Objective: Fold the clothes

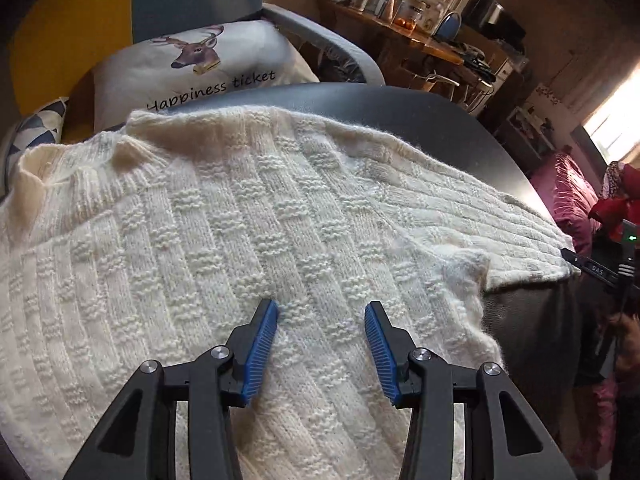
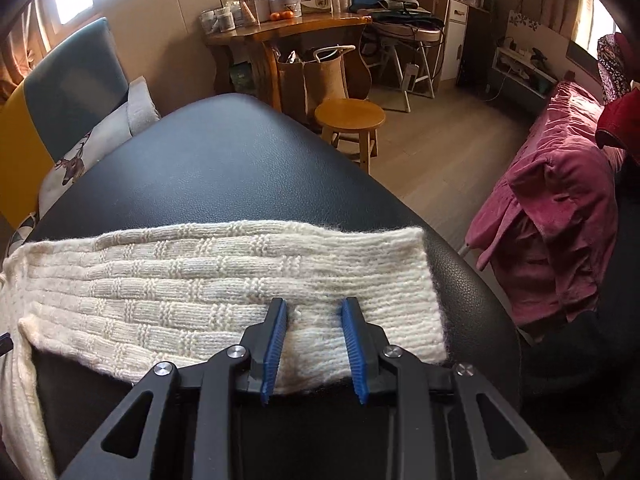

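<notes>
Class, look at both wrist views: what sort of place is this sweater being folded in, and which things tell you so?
Most likely a lived-in home room. A deer-print cushion rests on a sofa, a wooden side table holds jars and oranges, and a round wooden stool stands on the floor.

The sweater (image 1: 248,216) is chunky cream knit, fuzzy and matt, with ribbed columns and bumpy blocks. It's lying on a black table (image 2: 224,164) that looks like grained leather with a soft sheen. Both grippers' fingers (image 1: 260,352) are matt black plastic with ridged blue rubbery pads and shiny metal pins. Far off, the stool (image 2: 349,114) is smooth varnished wood.
</notes>
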### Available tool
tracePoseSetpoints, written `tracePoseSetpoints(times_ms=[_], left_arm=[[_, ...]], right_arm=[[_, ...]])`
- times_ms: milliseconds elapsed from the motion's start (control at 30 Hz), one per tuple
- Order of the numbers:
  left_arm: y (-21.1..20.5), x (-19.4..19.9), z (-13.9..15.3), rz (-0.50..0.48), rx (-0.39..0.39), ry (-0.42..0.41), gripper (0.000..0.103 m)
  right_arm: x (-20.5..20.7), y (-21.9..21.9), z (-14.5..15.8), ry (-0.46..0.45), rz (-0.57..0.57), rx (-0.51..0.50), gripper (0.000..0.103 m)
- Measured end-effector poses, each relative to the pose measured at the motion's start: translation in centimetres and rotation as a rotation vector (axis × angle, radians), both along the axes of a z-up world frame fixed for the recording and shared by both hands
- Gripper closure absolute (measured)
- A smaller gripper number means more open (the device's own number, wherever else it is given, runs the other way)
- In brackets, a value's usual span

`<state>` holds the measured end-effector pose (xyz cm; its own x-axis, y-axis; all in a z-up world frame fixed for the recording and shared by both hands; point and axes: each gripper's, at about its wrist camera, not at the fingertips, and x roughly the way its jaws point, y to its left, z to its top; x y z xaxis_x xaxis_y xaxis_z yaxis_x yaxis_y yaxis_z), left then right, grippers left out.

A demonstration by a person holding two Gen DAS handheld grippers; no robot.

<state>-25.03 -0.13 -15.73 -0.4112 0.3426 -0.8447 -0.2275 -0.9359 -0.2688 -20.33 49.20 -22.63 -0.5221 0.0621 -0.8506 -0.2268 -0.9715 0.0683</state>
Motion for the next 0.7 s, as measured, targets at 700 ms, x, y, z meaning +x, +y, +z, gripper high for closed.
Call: tracePoseSetpoints(times_ms=[700], left_arm=[[-20.4,-4.3,4.6,0.0,-0.311,0.203,0.056]], right_arm=[[-7.7,-41.4,7.5,-0.009,1.127,-0.242,0.072]])
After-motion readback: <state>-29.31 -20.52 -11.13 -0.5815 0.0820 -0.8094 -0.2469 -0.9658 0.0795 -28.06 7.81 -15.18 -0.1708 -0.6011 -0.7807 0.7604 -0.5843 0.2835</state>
